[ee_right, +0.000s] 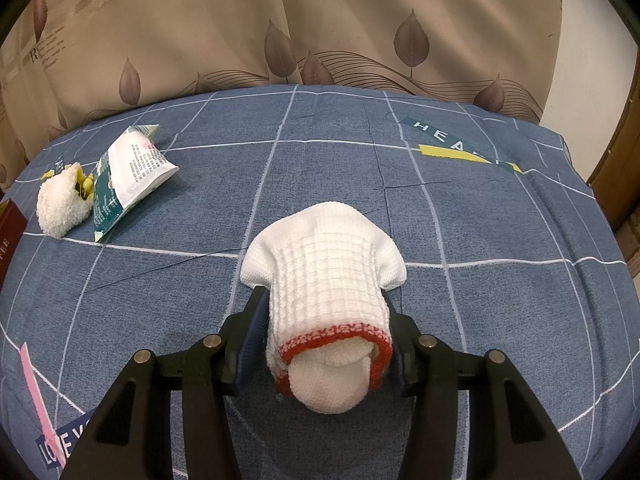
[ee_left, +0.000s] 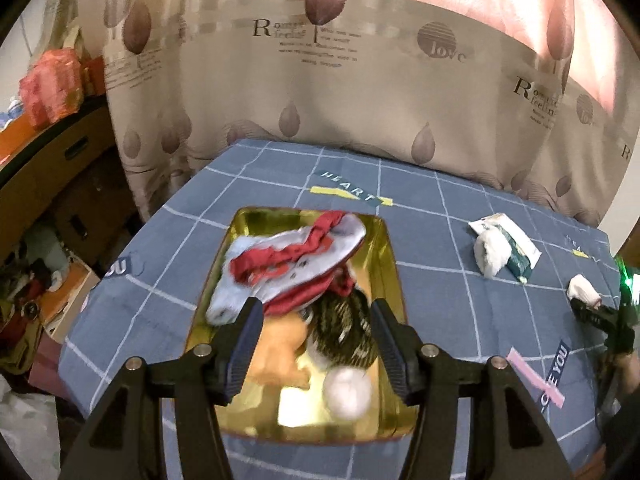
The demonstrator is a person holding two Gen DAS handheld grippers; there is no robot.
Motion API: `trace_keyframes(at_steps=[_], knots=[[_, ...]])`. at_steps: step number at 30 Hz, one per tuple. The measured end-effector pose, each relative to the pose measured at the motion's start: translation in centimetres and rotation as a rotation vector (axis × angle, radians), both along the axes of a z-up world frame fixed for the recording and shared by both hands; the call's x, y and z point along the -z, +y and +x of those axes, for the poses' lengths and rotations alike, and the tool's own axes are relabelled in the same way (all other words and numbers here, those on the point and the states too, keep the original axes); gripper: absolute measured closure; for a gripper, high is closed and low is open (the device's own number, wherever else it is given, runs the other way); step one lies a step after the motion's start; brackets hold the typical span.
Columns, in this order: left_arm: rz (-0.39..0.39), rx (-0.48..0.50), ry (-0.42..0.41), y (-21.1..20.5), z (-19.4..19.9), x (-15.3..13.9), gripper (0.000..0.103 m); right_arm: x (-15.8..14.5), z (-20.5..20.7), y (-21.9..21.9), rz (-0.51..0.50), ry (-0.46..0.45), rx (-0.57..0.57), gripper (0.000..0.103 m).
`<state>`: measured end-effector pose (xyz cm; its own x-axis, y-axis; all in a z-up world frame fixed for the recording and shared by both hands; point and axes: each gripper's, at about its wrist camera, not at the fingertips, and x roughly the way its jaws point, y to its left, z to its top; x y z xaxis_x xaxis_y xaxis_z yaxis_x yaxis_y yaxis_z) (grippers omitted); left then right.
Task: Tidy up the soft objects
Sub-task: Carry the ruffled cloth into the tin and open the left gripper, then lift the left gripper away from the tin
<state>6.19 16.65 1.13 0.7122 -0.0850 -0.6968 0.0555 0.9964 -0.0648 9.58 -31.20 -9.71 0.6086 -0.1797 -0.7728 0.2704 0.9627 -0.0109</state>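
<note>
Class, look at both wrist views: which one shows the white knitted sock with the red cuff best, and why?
The right wrist view: the white knitted sock fills the centre, its ribbing and red cuff sharp, between the right gripper fingers. The left wrist view shows only a small white lump at the far right edge, on the blue cloth.

My right jaws clamp a white waffle-knit sock (ee_right: pixel 326 280) with a red cuff, its toe resting on the blue checked cloth. In the gold tray (ee_left: pixel 394 264) below my left jaws lie a red-and-pale-blue garment (ee_left: pixel 296 264), an orange soft toy (ee_left: pixel 280 354), a dark striped piece (ee_left: pixel 348 328) and a white ball (ee_left: pixel 347 394). A fluffy white sock (ee_right: pixel 60 206) lies beside a packet.
</note>
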Motion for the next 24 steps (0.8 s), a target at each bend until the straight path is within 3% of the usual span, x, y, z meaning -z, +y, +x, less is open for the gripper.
trace_keyframes(at_steps=[8,16,24], knots=[[0.096,-0.065,-0.036,1.6,-4.1,1.8,0.046,0.0,0.0,0.0,-0.008,0.002,0.001,0.054],[0.05,-0.097,0.007,3.3,-6.0,3.8,0.046,0.0,0.0,0.1,-0.013,0.003,0.001,0.054],[0.05,-0.13,-0.049,5.1,-7.4,2.7,0.046,-0.1,0.0,0.5,-0.029,0.005,-0.018,0.064]])
